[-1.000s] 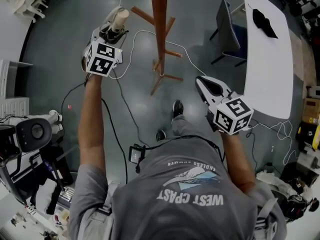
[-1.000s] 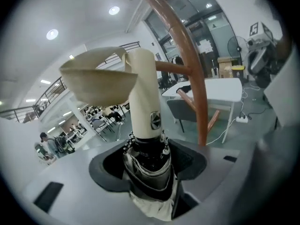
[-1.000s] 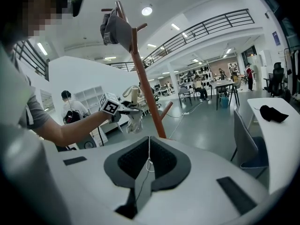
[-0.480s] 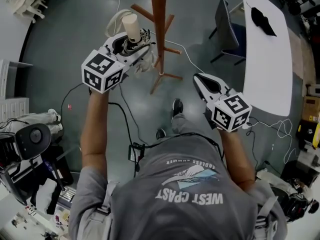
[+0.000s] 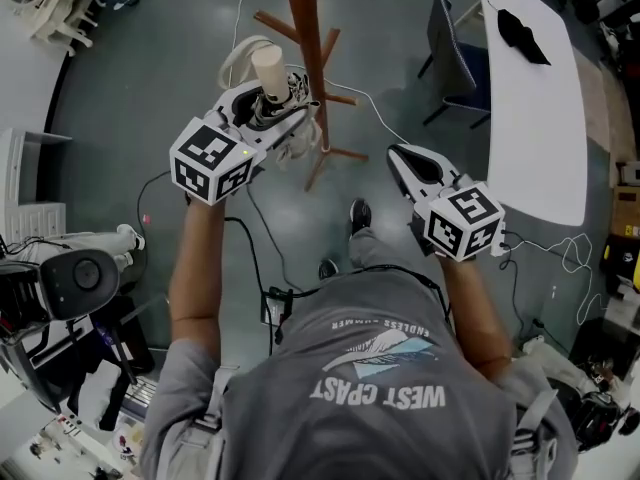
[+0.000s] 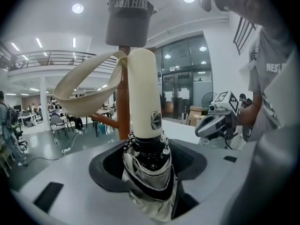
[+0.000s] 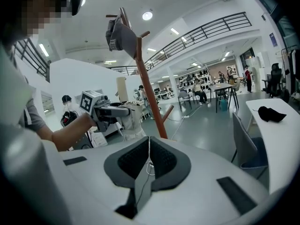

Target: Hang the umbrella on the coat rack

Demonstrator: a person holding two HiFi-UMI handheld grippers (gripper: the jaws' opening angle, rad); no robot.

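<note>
My left gripper is shut on a folded umbrella and holds it upright, cream handle on top. A cream strap loop hangs from the handle toward the left. The handle stands just in front of the brown wooden coat rack, close to its post. A grey cap sits on top of the rack. My right gripper is shut and empty, to the right of the rack's base. In the right gripper view the coat rack rises between my right gripper and the left gripper.
A long white table with a black item on it stands at the right, a dark chair beside it. Cables run over the grey floor around the rack's feet. Camera gear stands at the left.
My left gripper has carried the umbrella to the right and a little up, rolling as it went, so the handle now stands beside the rack's post. The right gripper has stayed put.
</note>
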